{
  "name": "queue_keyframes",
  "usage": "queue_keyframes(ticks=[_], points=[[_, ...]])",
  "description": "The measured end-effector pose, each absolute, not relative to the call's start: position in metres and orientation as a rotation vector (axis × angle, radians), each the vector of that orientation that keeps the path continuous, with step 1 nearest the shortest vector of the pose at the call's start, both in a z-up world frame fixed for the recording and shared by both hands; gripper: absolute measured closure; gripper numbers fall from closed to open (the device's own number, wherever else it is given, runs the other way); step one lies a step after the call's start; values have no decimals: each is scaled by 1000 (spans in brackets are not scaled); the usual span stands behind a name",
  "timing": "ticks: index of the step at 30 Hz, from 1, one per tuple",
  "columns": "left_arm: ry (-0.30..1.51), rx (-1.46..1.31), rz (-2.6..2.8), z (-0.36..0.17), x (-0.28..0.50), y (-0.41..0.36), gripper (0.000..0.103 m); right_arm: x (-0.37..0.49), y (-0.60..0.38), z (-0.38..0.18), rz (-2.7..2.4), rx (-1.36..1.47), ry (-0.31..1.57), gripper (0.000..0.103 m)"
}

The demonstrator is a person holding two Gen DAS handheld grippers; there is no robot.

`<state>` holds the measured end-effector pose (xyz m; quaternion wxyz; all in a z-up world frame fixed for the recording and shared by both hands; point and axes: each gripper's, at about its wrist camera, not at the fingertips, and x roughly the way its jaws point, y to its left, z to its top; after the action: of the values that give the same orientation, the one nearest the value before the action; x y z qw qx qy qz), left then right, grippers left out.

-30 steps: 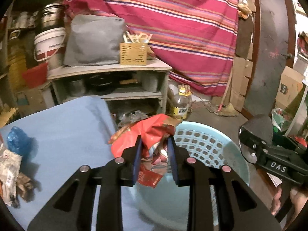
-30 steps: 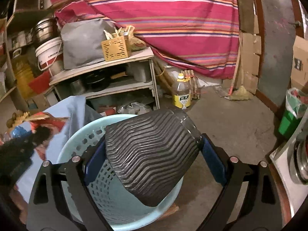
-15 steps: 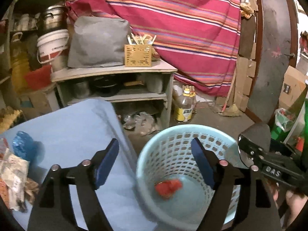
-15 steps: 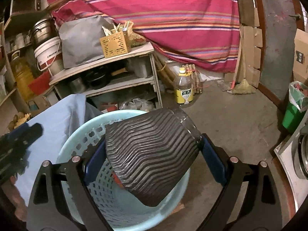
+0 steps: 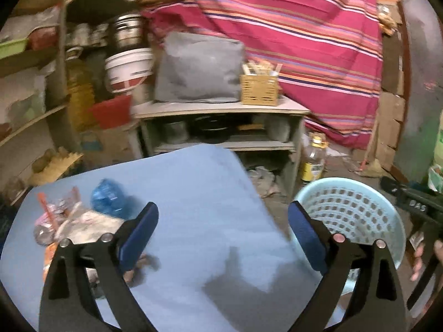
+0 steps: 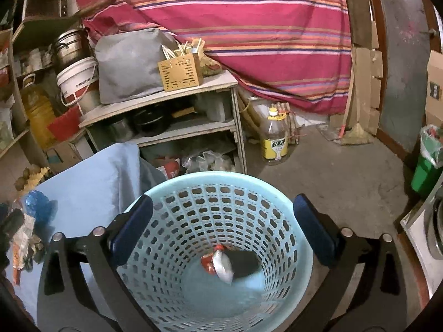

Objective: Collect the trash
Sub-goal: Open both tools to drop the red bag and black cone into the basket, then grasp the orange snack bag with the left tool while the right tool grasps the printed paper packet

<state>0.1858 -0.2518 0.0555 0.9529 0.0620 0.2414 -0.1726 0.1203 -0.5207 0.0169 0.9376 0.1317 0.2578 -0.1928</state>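
A red wrapper (image 6: 209,262) and a black container (image 6: 245,263) sit at the bottom of the light-blue basket (image 6: 300,251), right gripper (image 6: 221,229) spread wide above it having just opened further, left gripper (image 5: 223,233) likewise newly opened, empty, over the blue tablecloth (image 5: 193,193) near the leftover trash pile (image 5: 80,221).

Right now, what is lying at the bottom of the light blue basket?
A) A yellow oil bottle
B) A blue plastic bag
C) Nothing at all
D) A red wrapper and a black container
D: the right wrist view looks down into the basket, where a red wrapper and a black container lie together on its floor.
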Motion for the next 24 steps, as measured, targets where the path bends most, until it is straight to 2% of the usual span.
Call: queue_keyframes(ticks=[15, 24], points=[[556, 127, -121, 25, 201, -66, 10, 134, -417, 28, -367, 208, 494, 4], [616, 117, -86, -1, 222, -3, 10, 162, -356, 21, -328, 145, 529, 4]])
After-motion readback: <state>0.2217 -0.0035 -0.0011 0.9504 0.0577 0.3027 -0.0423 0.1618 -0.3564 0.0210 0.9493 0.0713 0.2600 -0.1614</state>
